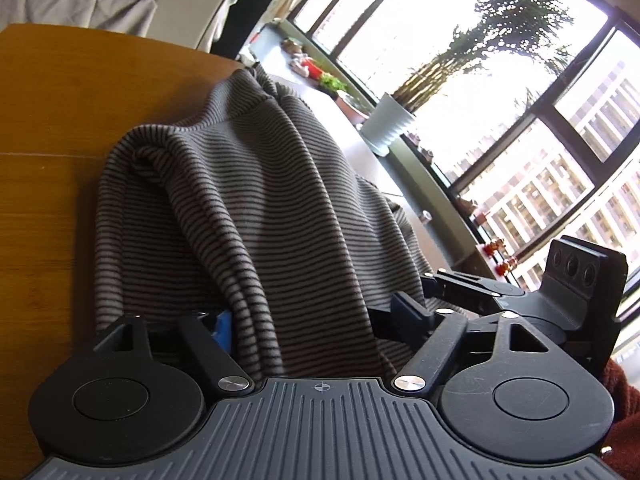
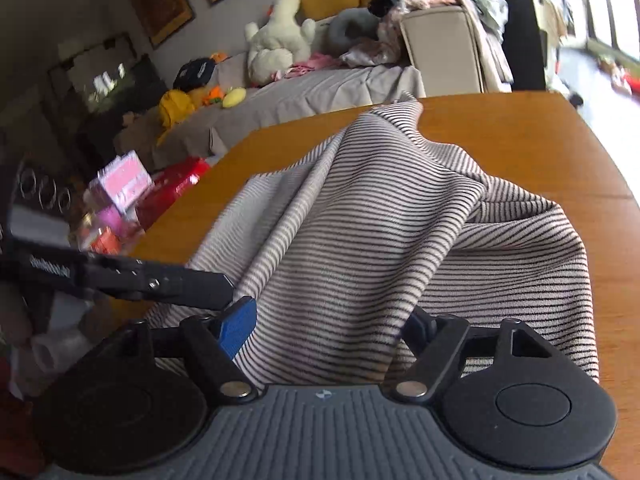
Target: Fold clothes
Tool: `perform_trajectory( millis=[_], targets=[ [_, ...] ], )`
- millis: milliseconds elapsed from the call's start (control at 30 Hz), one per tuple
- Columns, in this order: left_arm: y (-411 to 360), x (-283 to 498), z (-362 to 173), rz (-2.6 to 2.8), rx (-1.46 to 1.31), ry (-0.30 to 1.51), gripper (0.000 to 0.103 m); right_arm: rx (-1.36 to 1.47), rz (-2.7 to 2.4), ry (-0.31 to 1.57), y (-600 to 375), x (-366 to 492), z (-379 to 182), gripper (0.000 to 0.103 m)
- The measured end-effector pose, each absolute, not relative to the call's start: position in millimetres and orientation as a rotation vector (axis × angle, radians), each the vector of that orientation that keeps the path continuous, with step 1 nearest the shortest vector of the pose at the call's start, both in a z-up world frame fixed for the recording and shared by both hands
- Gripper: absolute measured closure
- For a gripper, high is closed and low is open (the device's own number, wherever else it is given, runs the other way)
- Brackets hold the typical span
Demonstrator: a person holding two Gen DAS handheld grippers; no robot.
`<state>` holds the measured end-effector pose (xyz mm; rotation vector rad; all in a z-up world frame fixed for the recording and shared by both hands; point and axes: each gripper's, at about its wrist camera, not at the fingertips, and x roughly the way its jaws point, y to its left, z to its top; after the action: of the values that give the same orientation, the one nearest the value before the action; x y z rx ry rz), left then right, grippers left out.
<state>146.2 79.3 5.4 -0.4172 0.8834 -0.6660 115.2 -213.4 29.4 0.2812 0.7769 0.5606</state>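
Both the left gripper (image 1: 306, 324) and right gripper (image 2: 330, 330) clamp the striped garment (image 1: 256, 200) above the table (image 1: 52, 140).

**Striped garment bunching up in mid-frame**

A soft knit garment of grey fabric with thin dark horizontal stripes (image 1: 256, 208) (image 2: 360, 220) is filling the centre of both views. It is rising from the lower middle of each frame in loose, draping folds, with deep creases running upward. Its far end is trailing toward the upper centre, lying crumpled rather than flat.
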Motion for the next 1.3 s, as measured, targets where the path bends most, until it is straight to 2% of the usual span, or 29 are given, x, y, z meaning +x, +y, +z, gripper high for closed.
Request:
perform_trajectory(
  millis=[33,67,133,167,200,233,367,433,700,800,967,1067,1100,1167,1200,1233,1300],
  targets=[
    [80.0,154.6,6.2,-0.663,-0.439,0.884,0.039,0.324,0.539,0.784,-218.3,124.2,29.6,0.041],
    [79.2,163.4,6.5,-0.661,-0.455,0.883,0.044,0.340,0.520,0.790,-218.6,132.4,28.9,0.057],
    [76.0,178.2,9.8,-0.650,-0.450,0.877,0.067,0.339,0.485,0.801,-213.6,147.5,26.3,0.076],
    [77.2,184.2,14.5,-0.636,-0.443,0.861,0.072,0.333,0.481,0.797,-211.0,153.5,27.8,0.081],
    [80.2,189.6,20.9,-0.617,-0.436,0.835,0.082,0.333,0.486,0.771,-211.9,158.5,35.1,0.085],
    [87.8,195.2,30.3,-0.589,-0.436,0.794,0.085,0.341,0.493,0.735,-215.1,163.3,45.0,0.091],
    [150.7,216.8,70.2,-0.394,-0.510,0.600,0.088,0.504,0.393,0.557,-260.9,192.5,74.8,0.093],
    [179.7,229.5,74.7,-0.287,-0.533,0.565,0.088,0.492,0.332,0.555,-270.9,201.5,68.9,0.093],
    [227.1,267.0,21.7,-0.109,-0.608,0.754,0.088,0.354,0.103,0.624,-295.3,232.1,27.7,0.093],
    [238.5,261.6,15.0,-0.100,-0.650,0.730,0.087,0.312,0.043,0.620,-303.2,238.9,19.9,0.094],
    [244.5,262.7,26.1,-0.085,-0.667,0.647,0.088,0.324,0.096,0.459,-309.0,226.7,53.4,0.096],
    [235.4,273.6,23.6,-0.079,-0.598,0.701,0.088,0.266,0.078,0.650,-304.9,259.5,39.2,0.095],
    [232.6,277.8,20.5,-0.079,-0.578,0.738,0.084,0.264,0.074,0.702,-305.3,264.0,32.5,0.095],
    [232.8,275.6,13.2,-0.099,-0.585,0.813,0.069,0.296,0.080,0.743,-310.3,258.6,26.1,0.091],
    [233.7,268.5,13.5,-0.112,-0.580,0.820,0.052,0.272,0.076,0.734,-310.8,248.3,29.7,0.089],
    [234.6,261.3,13.9,-0.126,-0.575,0.826,0.029,0.222,0.059,0.720,-309.4,236.8,33.8,0.084],
    [236.3,245.6,16.4,-0.148,-0.548,0.832,0.007,0.121,0.026,0.692,-306.6,213.7,41.9,0.059]
  ],
)
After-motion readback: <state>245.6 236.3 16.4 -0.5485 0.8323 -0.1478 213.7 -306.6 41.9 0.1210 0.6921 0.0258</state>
